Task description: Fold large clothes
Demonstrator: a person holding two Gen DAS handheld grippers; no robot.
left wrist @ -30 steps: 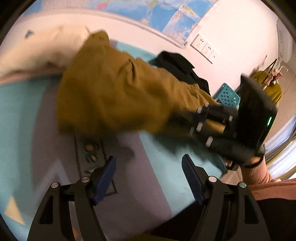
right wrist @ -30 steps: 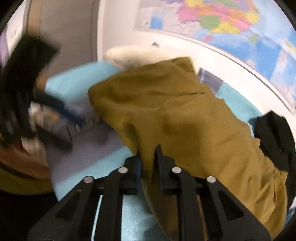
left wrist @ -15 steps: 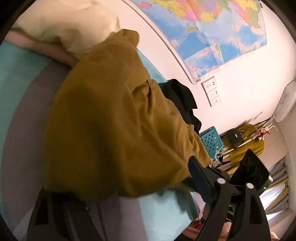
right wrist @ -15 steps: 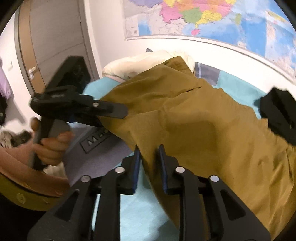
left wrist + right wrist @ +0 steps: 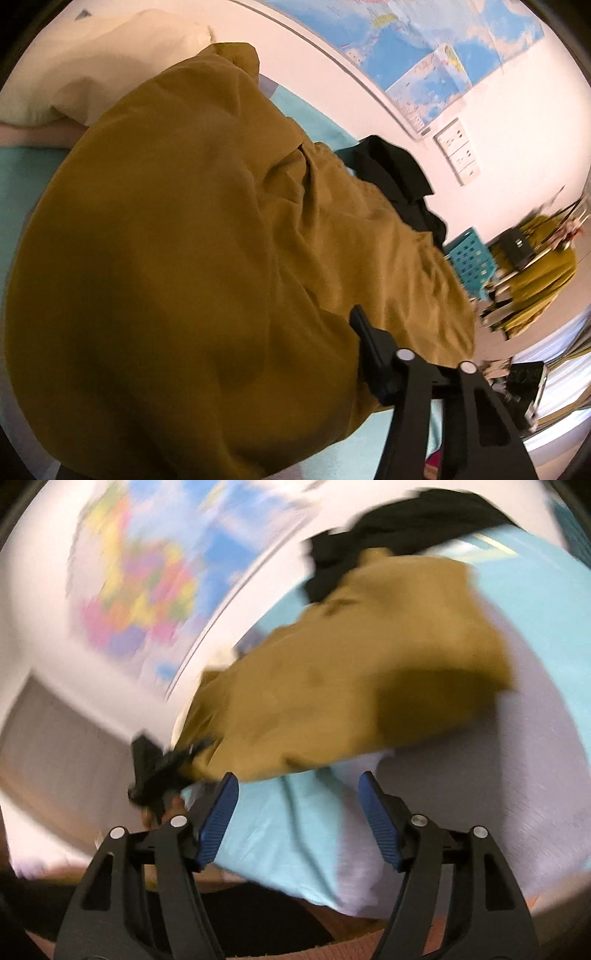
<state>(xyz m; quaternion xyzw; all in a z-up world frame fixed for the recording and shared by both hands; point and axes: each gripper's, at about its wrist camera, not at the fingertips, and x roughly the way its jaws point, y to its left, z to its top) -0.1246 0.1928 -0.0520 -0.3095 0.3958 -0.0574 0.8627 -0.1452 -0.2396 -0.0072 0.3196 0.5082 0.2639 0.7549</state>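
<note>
- Right gripper: blue pads spread wide, nothing between them — hovering over the teal sheet; view is motion-blurred.
- Left gripper: only one finger shows in its own view, the other buried under cloth; from the right view it has a corner of the garment in its tips, so pinching the fabric.
- Garment: mustard, large, draped over the bed, lifted at the left-gripper end; fills most of the left view.
- Sheet shows teal at the garment's edges, with a pale grey-lilac patch beside it.
- Black clothing lies past the garment, touching its far edge.
- Pillow, cream, at the head of the bed, just beside the garment.
- Teal crate beyond the bed's end.
- Wall map behind — blurred in right view.
</note>
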